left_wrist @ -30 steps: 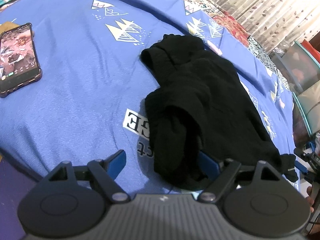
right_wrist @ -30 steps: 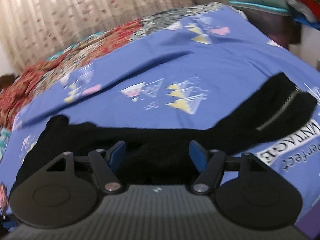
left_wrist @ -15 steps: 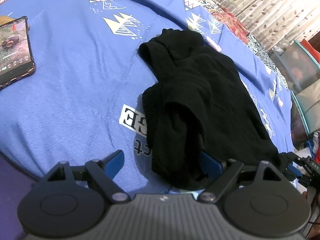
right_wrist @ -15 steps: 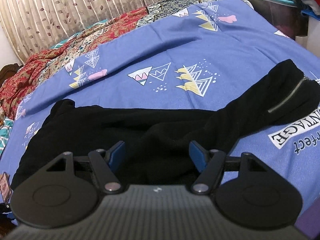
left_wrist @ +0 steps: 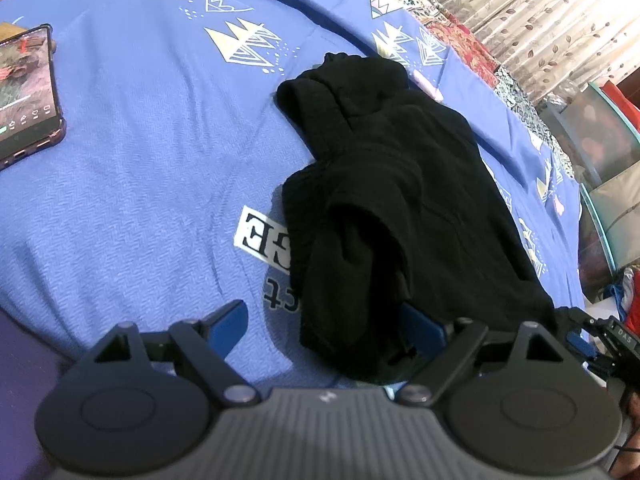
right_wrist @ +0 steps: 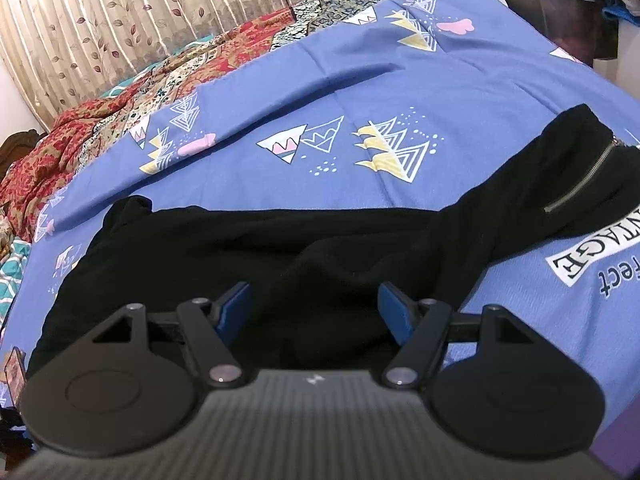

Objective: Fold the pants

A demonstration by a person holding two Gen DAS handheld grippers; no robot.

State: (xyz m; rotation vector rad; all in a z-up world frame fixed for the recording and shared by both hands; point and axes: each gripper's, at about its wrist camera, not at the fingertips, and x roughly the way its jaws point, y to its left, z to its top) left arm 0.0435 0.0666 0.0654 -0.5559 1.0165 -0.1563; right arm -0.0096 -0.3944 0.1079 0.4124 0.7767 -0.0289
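Observation:
Black pants [left_wrist: 392, 184] lie bunched and loosely folded on a blue printed bedsheet [left_wrist: 152, 152]. In the right wrist view the pants [right_wrist: 280, 248] stretch across the sheet [right_wrist: 360, 80], with a zipped pocket [right_wrist: 580, 184] at the right end. My left gripper [left_wrist: 320, 320] is open at the near end of the pants; its right finger is partly under the cloth. My right gripper [right_wrist: 316, 304] is open just above the pants' middle, holding nothing. The right gripper also shows at the far right of the left wrist view [left_wrist: 600, 340].
A phone [left_wrist: 24, 92] with a lit screen lies on the sheet at the left. A red patterned quilt [right_wrist: 120, 92] and a curtain [right_wrist: 140, 8] lie beyond the sheet. Plastic storage boxes [left_wrist: 600, 152] stand beside the bed.
The left gripper has shifted slightly, so the phone slid toward the left edge of its view. The right gripper has drawn back and steadied over the pants. Both stayed open.

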